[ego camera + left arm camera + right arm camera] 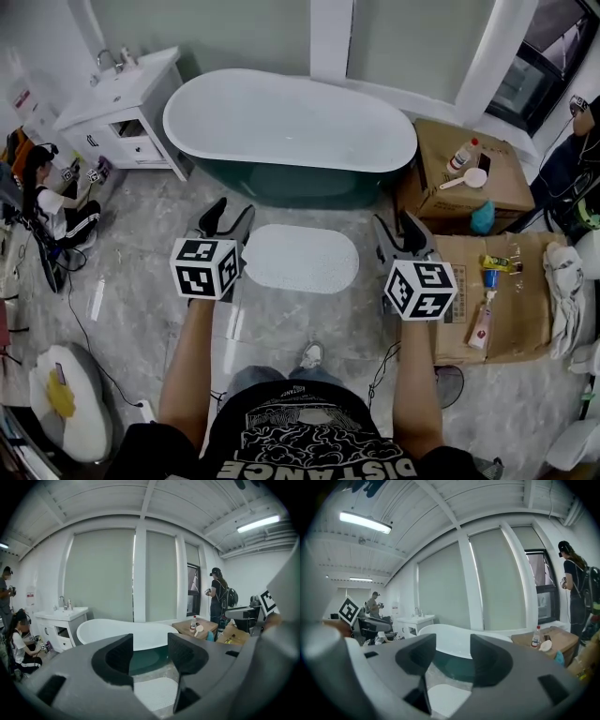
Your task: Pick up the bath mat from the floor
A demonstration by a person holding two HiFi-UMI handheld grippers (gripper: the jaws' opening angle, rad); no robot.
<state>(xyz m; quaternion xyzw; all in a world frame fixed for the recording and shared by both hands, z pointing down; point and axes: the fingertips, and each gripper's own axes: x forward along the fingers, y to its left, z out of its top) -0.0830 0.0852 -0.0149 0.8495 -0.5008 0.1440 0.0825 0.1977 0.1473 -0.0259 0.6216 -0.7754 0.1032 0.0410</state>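
A white oval bath mat [300,258] lies flat on the marble floor in front of the bathtub [291,122]. My left gripper [226,217] hovers over the mat's left end, jaws apart with nothing between them. At the mat's right end my right gripper [401,229] is held the same way, open and empty. In the left gripper view the mat [154,692] shows low between the jaws of the left gripper [150,654]. The right gripper view shows the mat [447,700] below the jaws of the right gripper [453,653], with the tub [459,641] beyond.
A white vanity [127,103] stands left of the tub. Cardboard boxes [473,173] with bottles and a brush sit at the right. A person [56,202] crouches at the far left. Cables and a white seat [70,403] lie at the lower left.
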